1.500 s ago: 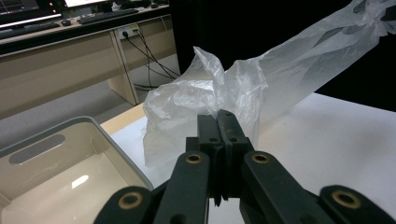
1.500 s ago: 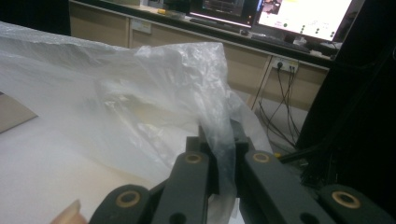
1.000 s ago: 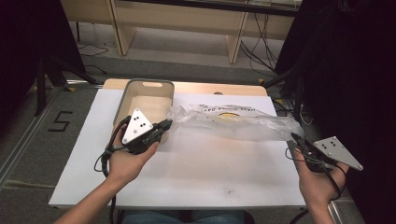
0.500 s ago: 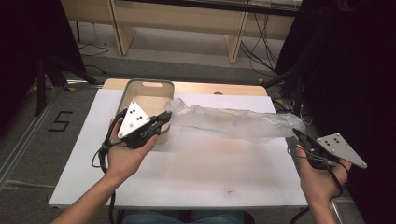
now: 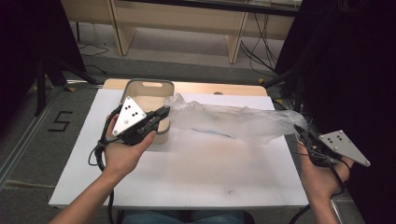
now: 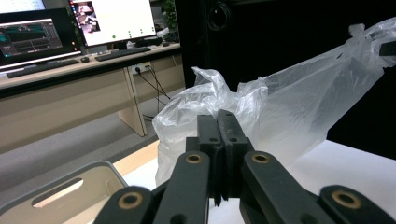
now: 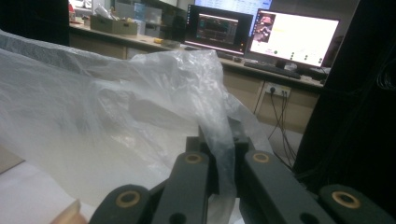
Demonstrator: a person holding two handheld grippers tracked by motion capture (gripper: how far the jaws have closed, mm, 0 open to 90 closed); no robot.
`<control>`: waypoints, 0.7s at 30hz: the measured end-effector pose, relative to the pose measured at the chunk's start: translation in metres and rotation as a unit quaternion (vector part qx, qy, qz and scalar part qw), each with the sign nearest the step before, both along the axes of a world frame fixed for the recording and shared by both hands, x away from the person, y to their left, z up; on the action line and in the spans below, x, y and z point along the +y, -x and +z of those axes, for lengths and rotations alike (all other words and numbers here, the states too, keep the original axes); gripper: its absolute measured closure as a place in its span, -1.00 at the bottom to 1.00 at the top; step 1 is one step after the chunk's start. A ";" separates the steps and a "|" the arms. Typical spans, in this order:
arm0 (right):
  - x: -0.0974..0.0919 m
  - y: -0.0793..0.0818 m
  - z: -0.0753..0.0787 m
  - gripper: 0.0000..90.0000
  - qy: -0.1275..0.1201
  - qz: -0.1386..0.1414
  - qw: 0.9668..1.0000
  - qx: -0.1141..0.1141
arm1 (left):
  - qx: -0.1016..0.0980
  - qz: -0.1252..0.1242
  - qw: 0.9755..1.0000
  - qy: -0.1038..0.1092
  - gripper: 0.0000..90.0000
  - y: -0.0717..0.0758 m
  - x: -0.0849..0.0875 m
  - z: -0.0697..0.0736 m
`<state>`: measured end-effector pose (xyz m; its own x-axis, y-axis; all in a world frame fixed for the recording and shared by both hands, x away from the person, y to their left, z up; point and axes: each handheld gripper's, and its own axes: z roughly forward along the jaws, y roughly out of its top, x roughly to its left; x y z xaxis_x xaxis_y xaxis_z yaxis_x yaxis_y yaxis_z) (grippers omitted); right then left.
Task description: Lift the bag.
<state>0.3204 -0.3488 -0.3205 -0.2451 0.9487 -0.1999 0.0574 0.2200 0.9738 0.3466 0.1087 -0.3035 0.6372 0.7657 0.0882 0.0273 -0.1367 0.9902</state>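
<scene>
**Stretching the bag between two grips**

Both grippers are clamping the clear plastic bag [image 5: 233, 122], which is hanging taut above the white table [image 5: 196, 172]. Left gripper [image 5: 164, 113] is pinching one end, jaws closed on the film, just over the beige bin [image 5: 148, 88]. Right gripper [image 5: 299, 132] is pinching the far end near the table's right edge, film bunched between its pads. My read: keeping tension even and pulls gentle is mattering here; thin film tears or slips at the pinch.
</scene>
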 end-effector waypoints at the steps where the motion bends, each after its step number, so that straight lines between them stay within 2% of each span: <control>1: 0.001 -0.001 0.001 1.00 -0.001 0.001 1.000 -0.001 | -0.001 0.001 1.000 0.002 0.99 0.000 0.000 0.001; 11: 0.003 -0.005 0.007 1.00 -0.004 0.002 1.000 -0.010 | -0.004 0.005 1.000 0.010 0.99 -0.003 0.003 0.006; 21: 0.005 -0.016 0.008 1.00 -0.008 0.000 1.000 -0.010 | 0.003 0.014 1.000 0.015 0.99 -0.015 0.003 0.004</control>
<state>0.3359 -0.3438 -0.3128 -0.2414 0.9516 -0.1904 0.0372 0.2052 0.9780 0.3619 0.1116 -0.2995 0.6166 0.7848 0.0619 0.0358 -0.1065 0.9937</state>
